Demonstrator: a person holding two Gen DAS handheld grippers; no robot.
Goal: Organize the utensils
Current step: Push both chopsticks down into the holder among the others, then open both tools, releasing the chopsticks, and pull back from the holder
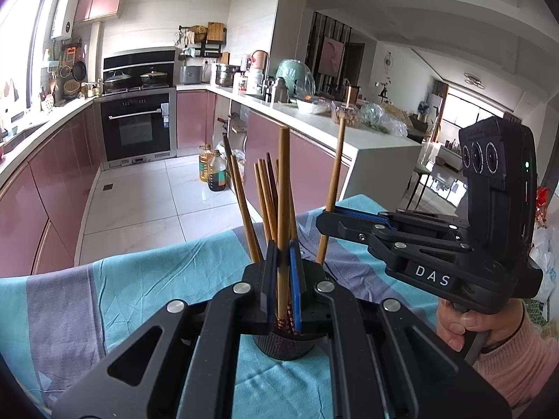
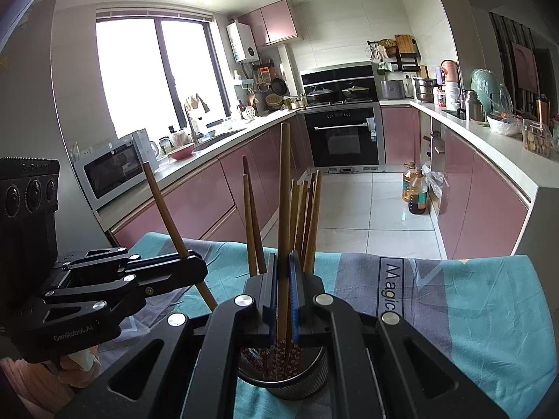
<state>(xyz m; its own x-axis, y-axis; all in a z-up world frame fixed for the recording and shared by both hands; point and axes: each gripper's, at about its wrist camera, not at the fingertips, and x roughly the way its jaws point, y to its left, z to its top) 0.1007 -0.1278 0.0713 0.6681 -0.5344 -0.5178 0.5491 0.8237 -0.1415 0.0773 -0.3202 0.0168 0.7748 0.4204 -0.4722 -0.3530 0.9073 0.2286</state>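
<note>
Both grippers clamp one chopstick each over the dark holder (image 2: 284, 382) on the cloth (image 2: 471, 314): left gripper (image 1: 283, 279); right gripper (image 2: 283, 286); sticks look light, stiff, slick; pinch mid-shaft.

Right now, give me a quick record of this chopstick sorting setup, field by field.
surface: teal and grey striped cloth
container: dark round mesh holder, upright on the cloth
contents: several brown wooden chopsticks standing in it
left gripper: shut on one chopstick over the holder
right gripper: shut on another chopstick, lower end in the holder
background: pink kitchen cabinets
</note>
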